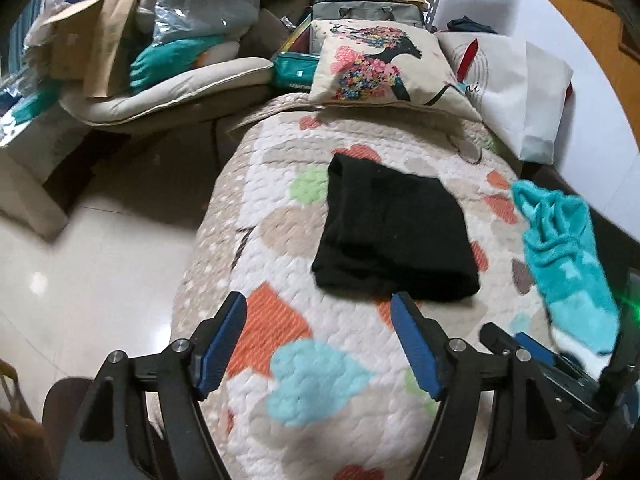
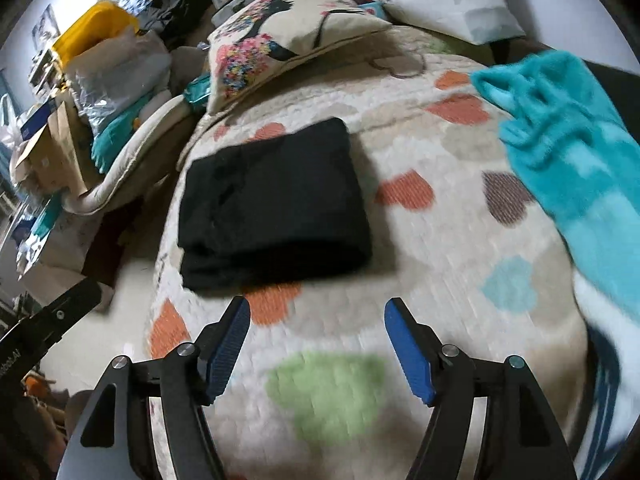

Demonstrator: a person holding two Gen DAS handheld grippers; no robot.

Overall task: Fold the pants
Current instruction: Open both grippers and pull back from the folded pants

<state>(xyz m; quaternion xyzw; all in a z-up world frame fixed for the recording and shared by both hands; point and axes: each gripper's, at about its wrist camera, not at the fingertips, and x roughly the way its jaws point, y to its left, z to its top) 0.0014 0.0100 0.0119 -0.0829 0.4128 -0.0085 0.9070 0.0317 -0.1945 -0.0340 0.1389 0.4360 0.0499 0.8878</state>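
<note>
The black pants lie folded into a compact rectangle on the heart-patterned quilt. They also show in the right wrist view, left of centre. My left gripper is open and empty, just short of the near edge of the pants. My right gripper is open and empty, also just short of the pants, above the quilt. The right gripper's body shows at the lower right of the left wrist view.
A turquoise fluffy cloth lies on the quilt's right side; it also shows in the right wrist view. A flower-print pillow and a white bag sit at the far end. A cluttered armchair and tiled floor are left.
</note>
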